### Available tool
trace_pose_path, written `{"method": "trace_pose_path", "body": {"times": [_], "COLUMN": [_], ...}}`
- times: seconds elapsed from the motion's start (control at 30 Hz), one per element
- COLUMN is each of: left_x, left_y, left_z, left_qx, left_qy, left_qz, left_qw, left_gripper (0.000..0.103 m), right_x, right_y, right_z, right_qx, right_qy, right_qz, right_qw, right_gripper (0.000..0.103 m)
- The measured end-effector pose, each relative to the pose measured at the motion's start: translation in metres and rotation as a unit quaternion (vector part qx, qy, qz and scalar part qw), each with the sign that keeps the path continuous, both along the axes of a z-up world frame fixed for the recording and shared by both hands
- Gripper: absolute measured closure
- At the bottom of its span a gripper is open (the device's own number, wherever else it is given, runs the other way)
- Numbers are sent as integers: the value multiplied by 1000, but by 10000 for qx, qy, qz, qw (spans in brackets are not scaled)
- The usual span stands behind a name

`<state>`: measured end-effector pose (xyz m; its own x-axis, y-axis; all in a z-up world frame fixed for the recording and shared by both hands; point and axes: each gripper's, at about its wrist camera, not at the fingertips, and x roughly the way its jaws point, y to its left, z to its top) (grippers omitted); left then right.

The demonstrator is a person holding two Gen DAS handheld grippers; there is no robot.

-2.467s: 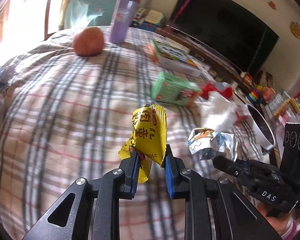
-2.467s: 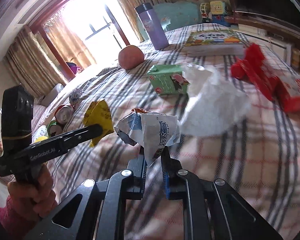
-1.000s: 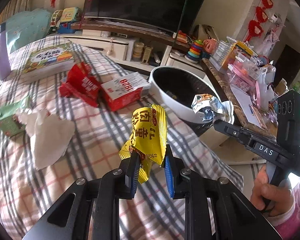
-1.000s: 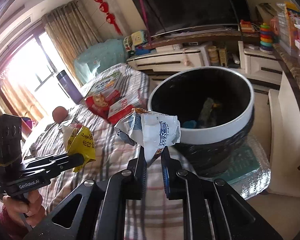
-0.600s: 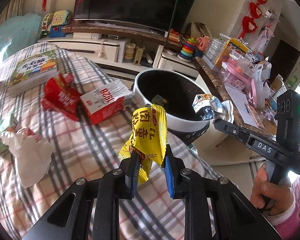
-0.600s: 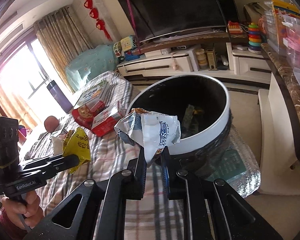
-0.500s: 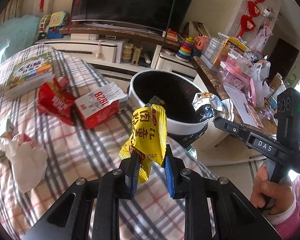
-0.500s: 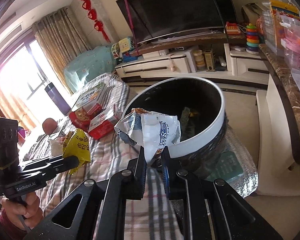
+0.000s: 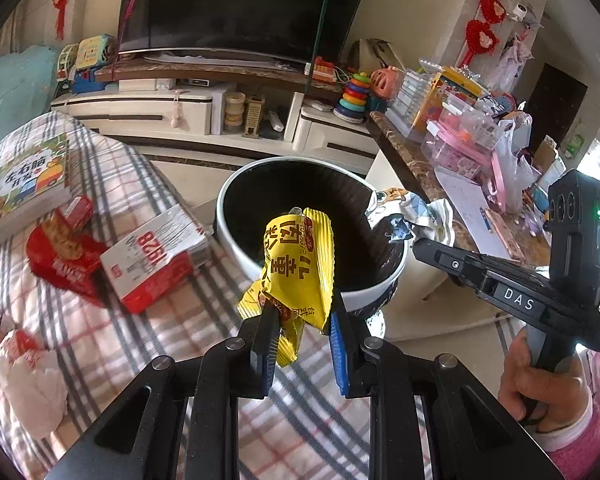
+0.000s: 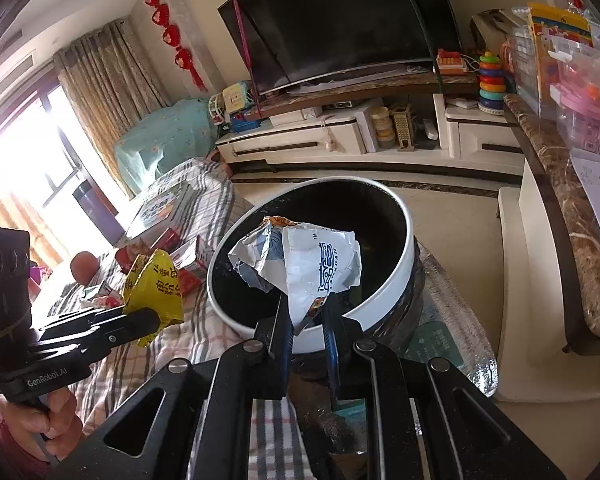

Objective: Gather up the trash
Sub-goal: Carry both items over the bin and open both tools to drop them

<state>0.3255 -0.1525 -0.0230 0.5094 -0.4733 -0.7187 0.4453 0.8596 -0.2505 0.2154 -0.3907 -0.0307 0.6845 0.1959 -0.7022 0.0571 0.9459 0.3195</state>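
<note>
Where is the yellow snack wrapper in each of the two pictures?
Left wrist view: the yellow snack wrapper is in the middle, pinched in the left tool.
Right wrist view: the same wrapper is at the left, at the tip of the left tool that a hand holds.
Shared landmark: the white-rimmed trash bin beside the plaid cover.

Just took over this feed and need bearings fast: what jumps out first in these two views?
Two pinched wrappers stand out: a crinkled yellow snack wrapper in the left claw and a crumpled white-and-blue wrapper in the right claw. Just beyond them is the round white-rimmed bin with a black liner, beside the plaid-covered bed.
</note>
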Motion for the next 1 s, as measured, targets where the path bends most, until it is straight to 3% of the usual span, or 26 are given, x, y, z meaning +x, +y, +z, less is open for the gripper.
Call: {"method": "trace_pose_path", "body": {"times": [0.87,0.93,1.0], "left_x": [42,45,48], "left_y": [-33,-33,-34], "left_z": [-12,-12,-13], "left_qx": [88,115,158], "left_qy": [111,131,168], "left_qz": [-6,15,84], "left_qw": [9999,9998,9997], "left_gripper": [81,80,69], "right_x": [41,43,46], "right_y": [-8,-8,-8], "right_z": [-9,-9,-9], "right_qx": [-121,-126,-126], "right_qy": [231,249,260], "right_qz": [139,148,151], "right_qw": [9996,9995,9995], "right_gripper": [89,87,85]}}
